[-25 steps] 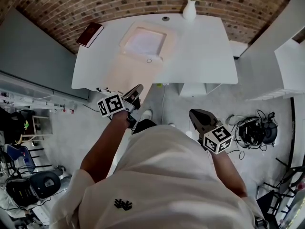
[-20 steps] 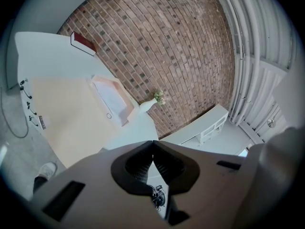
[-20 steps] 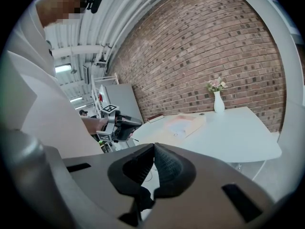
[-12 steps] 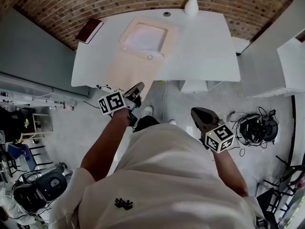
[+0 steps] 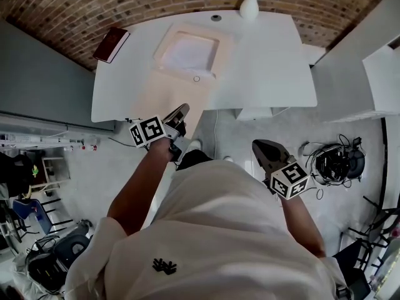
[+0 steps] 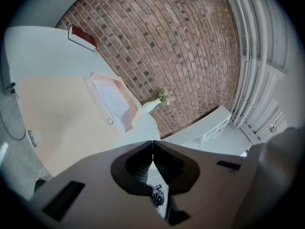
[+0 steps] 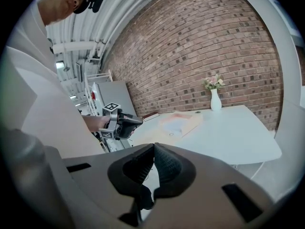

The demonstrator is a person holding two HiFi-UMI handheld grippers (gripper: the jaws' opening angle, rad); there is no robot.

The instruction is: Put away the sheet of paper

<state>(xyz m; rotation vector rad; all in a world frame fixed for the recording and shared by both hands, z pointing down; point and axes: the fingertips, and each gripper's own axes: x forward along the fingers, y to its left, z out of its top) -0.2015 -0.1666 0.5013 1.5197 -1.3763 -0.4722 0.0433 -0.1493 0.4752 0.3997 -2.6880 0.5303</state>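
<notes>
A white table [image 5: 269, 74] stands against the brick wall. On it lies a shallow peach tray [image 5: 164, 62] with a white sheet of paper [image 5: 189, 52] in it, also seen in the left gripper view as the sheet of paper [image 6: 110, 98]. A pale peach flat sheet [image 5: 172, 99] spreads from the tray to the table's front edge. My left gripper [image 5: 180, 111] is shut and empty, its tips just short of that edge. My right gripper [image 5: 261, 147] is also shut and empty, lower and further back over the floor. The right gripper view shows the left gripper [image 7: 127, 122] ahead of the table.
A red book [image 5: 111, 44] lies at the table's far left corner, and a white vase [image 5: 249, 8] with flowers stands at the back. White shelving [image 5: 369, 86] is to the right, cables [image 5: 331, 164] lie on the floor, and a grey partition [image 5: 37, 74] is on the left.
Both grippers have edged forward toward the table's front edge, the left one a little more. Both stay shut and empty.
</notes>
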